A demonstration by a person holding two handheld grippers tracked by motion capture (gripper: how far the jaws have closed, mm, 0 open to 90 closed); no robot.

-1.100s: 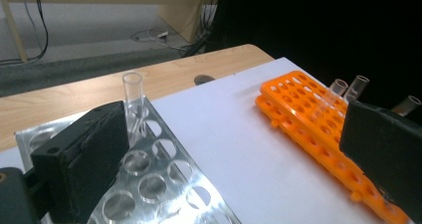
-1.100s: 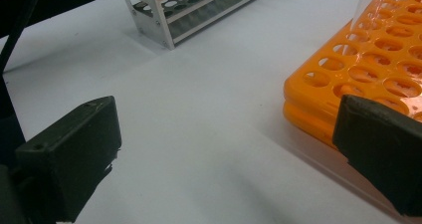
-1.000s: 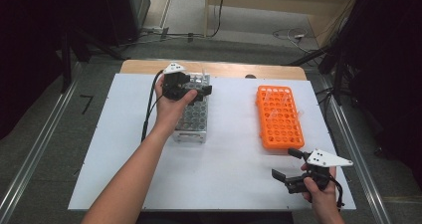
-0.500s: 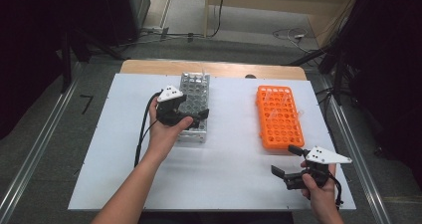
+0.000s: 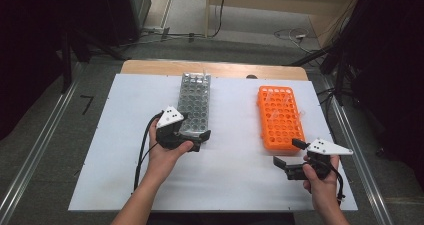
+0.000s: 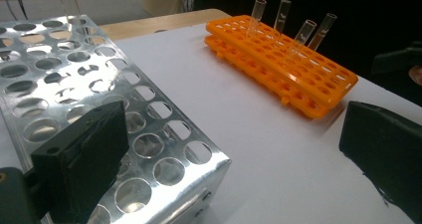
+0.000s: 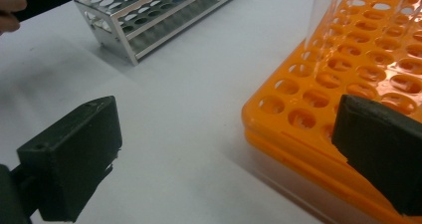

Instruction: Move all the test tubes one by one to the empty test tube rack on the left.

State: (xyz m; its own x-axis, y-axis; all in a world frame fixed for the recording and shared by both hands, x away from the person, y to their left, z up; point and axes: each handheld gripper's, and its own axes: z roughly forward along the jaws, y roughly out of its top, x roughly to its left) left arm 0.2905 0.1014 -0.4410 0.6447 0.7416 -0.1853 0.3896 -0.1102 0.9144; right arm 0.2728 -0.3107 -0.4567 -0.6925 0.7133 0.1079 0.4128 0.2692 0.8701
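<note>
A silver metal tube rack (image 5: 195, 97) lies lengthwise at the middle of the white board. An orange tube rack (image 5: 280, 116) lies to its right and holds several clear glass tubes (image 6: 293, 32) at its far end. My left gripper (image 5: 194, 127) hangs open at the metal rack's near end. In the left gripper view one jaw is over the metal rack (image 6: 74, 84) and the other over bare board, with the orange rack (image 6: 283, 64) beyond. My right gripper (image 5: 289, 153) stands open at the near corner of the orange rack (image 7: 358, 59), holding nothing.
The white board (image 5: 125, 135) rests on a wooden table whose edge (image 5: 215, 67) shows at the back. Cables and dark stands lie on the floor behind. Metal rails (image 5: 35, 155) run along both sides. Bare board lies between the racks and along the front.
My left gripper has drawn back from the metal rack's far end to its near end. The right gripper has hardly moved.
</note>
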